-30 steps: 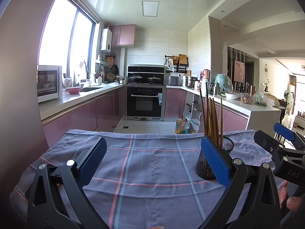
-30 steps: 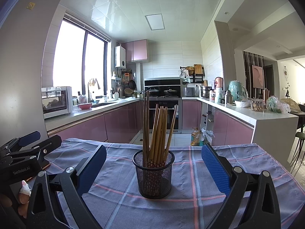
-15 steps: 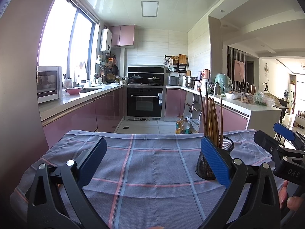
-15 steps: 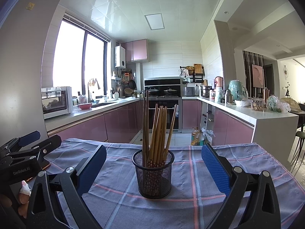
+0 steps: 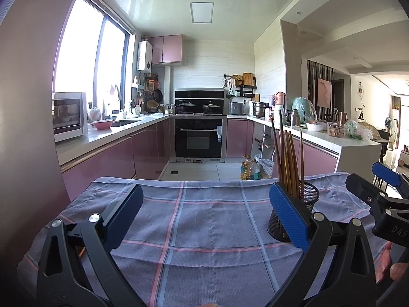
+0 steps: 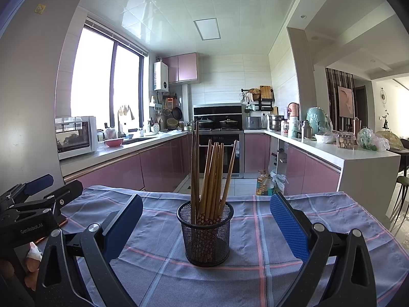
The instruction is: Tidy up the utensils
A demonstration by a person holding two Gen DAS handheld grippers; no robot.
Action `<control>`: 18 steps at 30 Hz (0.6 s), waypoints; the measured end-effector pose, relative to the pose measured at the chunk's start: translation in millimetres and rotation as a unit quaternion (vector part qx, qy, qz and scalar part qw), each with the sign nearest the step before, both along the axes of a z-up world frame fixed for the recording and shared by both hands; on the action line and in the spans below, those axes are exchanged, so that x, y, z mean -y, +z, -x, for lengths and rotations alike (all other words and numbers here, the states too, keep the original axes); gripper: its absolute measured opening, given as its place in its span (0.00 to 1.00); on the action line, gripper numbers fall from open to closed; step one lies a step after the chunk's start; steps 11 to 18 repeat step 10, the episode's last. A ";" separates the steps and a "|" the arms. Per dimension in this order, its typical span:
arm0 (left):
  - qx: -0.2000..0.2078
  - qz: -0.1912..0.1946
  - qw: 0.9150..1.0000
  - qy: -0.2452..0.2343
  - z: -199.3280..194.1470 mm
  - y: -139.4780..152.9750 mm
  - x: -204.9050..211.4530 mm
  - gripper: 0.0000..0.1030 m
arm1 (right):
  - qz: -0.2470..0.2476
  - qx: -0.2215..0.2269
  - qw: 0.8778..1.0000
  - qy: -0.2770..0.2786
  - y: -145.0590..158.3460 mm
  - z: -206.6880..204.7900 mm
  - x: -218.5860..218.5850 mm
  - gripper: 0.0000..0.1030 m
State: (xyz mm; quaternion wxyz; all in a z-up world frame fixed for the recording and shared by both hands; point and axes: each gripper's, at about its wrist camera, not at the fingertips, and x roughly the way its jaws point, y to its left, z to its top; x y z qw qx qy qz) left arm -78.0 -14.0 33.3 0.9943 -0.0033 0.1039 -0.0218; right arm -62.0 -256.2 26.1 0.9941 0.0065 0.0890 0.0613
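Note:
A black mesh cup [image 6: 206,235] stands upright on the checked cloth [image 6: 255,276], holding several brown chopsticks [image 6: 212,176] that lean apart. My right gripper [image 6: 205,223] is open, its blue pads wide on either side of the cup and a little nearer to me, touching nothing. In the left wrist view the same cup [image 5: 308,204] shows partly hidden behind the right blue pad, chopsticks [image 5: 287,158] rising above it. My left gripper [image 5: 204,212] is open over bare cloth [image 5: 204,225], left of the cup. Each gripper shows at the edge of the other's view.
The table's far edge drops to the kitchen floor, where oil bottles [image 6: 264,183] stand. Pink cabinets, an oven [image 5: 199,138] and a white counter [image 6: 358,153] lie beyond. A tall grey fridge side [image 6: 30,102] rises at the left. A hand [image 5: 395,268] holds the other gripper.

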 end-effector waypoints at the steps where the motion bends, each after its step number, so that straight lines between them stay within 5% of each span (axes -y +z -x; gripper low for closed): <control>1: -0.002 0.001 1.000 -0.002 -0.1 -0.1 -0.4 0.94 | 0.000 0.000 1.000 0.000 0.0 -0.7 0.0 0.94; 6: -0.035 0.009 0.999 -0.005 -12.0 -5.9 -2.1 0.94 | 0.008 -0.018 1.000 -0.014 -3.5 -7.3 7.5 0.94; 10: -0.072 0.026 0.997 -0.005 -26.9 -16.4 -12.0 0.94 | 0.005 -0.078 0.996 -0.044 -12.1 -35.7 36.3 0.94; 18: -0.072 0.026 0.997 -0.005 -26.9 -16.4 -12.0 0.94 | 0.005 -0.078 0.996 -0.044 -12.1 -35.7 36.3 0.94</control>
